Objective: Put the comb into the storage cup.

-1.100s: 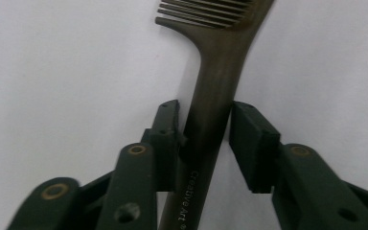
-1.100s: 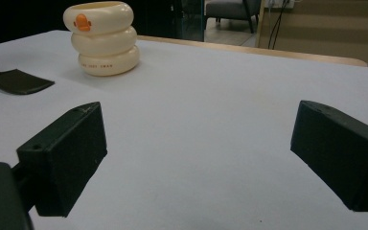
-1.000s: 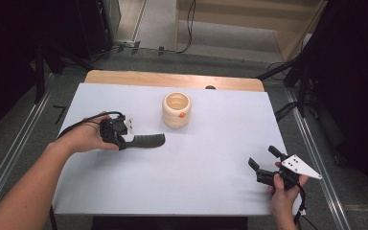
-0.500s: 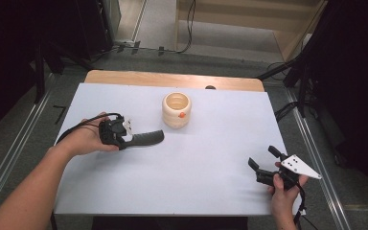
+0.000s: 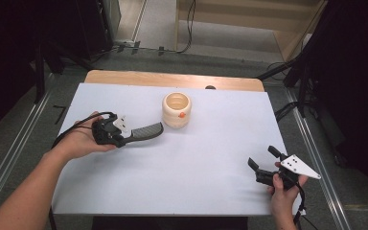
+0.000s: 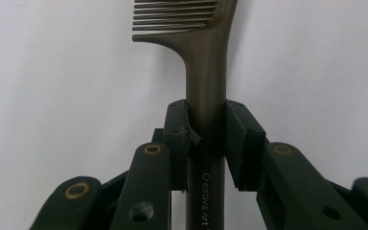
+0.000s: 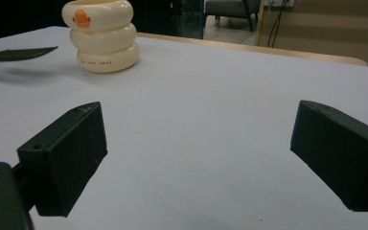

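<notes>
Two hand-held grippers are over the white bench [image 5: 206,158]. The left hand-held gripper [image 5: 117,135] squeezes the handle of a dark comb [image 5: 146,132], and the comb's teeth end points right toward the cream cup [image 5: 176,109] at the far middle, stopping just beside it. The right hand-held gripper [image 5: 261,163] sits at the near right corner with its jaws spread wide and holding nothing.
</notes>
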A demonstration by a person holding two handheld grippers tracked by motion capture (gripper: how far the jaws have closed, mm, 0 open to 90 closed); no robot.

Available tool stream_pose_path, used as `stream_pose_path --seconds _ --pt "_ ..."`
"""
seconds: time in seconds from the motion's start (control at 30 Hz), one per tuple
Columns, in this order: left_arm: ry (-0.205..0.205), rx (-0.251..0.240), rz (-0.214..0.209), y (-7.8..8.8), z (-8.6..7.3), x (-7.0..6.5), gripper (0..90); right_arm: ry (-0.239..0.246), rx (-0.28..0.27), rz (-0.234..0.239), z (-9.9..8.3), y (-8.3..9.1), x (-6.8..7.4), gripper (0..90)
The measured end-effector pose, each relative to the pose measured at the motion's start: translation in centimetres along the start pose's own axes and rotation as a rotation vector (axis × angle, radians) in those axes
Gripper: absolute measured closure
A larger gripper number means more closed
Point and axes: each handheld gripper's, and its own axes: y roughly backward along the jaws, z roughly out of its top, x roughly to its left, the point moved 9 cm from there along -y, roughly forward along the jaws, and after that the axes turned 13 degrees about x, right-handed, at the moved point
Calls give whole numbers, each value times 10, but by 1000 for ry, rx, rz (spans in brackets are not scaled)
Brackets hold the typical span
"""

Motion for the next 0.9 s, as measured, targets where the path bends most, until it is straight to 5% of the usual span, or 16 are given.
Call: stream_pose_path --seconds 0.7,0.9 --pt "104 -319 18 34 10 -2 730 12 3 -8 0 1 2 37" --pt "112 -367 26 38 13 -4 730 25 7 -12 0 0 3 37"
